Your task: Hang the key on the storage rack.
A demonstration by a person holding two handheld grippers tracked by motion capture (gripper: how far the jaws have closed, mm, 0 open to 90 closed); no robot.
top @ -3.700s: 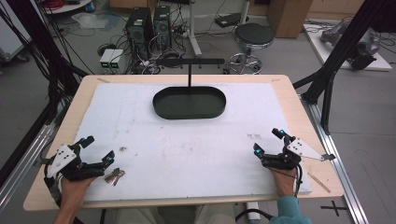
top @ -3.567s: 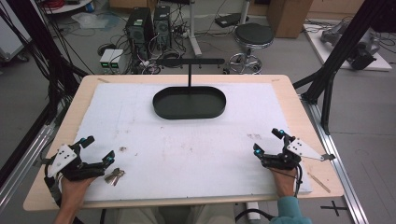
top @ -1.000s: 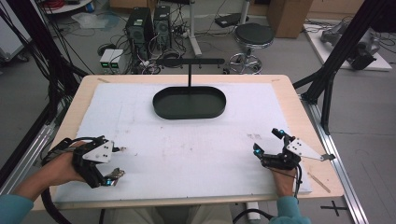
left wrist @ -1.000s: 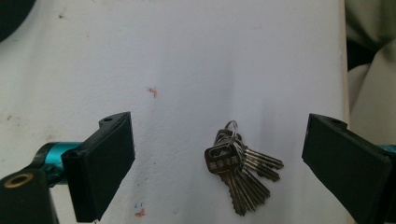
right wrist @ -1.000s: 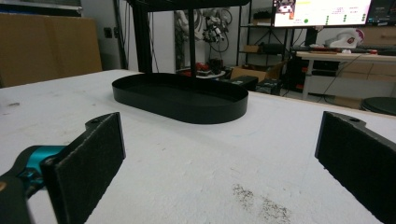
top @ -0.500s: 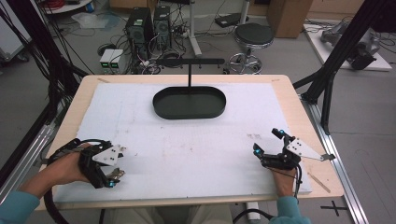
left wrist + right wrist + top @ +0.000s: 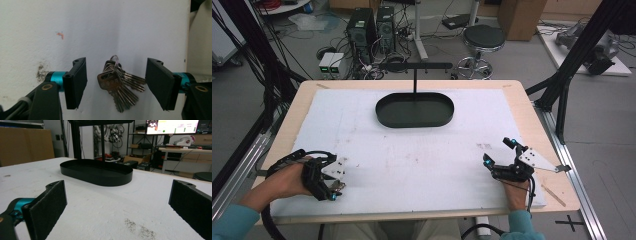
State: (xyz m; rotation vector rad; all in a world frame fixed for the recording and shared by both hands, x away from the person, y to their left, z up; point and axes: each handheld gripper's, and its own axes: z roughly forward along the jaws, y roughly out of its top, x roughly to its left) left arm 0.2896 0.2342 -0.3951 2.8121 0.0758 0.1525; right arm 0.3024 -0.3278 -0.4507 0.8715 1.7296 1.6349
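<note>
A bunch of several metal keys [image 7: 117, 82] on one ring lies flat on the white foam sheet [image 7: 422, 165] near the table's front left corner. My left gripper [image 7: 116, 75] points down over it, one black pad [image 7: 77, 80] on each side of the bunch. Its jaws have just been closing, and a gap still shows between each pad and the keys. From above, the left gripper [image 7: 333, 189] and the hand cover the keys. My right gripper [image 7: 499, 151] rests on the sheet at the front right, open wide with nothing between its pads [image 7: 53, 197].
A black oval tray [image 7: 414, 124] stands at the back middle of the sheet, with a thin black post and crossbar [image 7: 414, 75] rising from it; the right gripper view faces its wall [image 7: 100, 178]. Small dirt marks dot the foam. The wooden table edge [image 7: 557, 190] rims the sheet.
The left hand has swung its gripper from lying beside the keys to pointing down over them, covering them from above, and has shifted slightly right since a second ago. The right gripper has stayed put.
</note>
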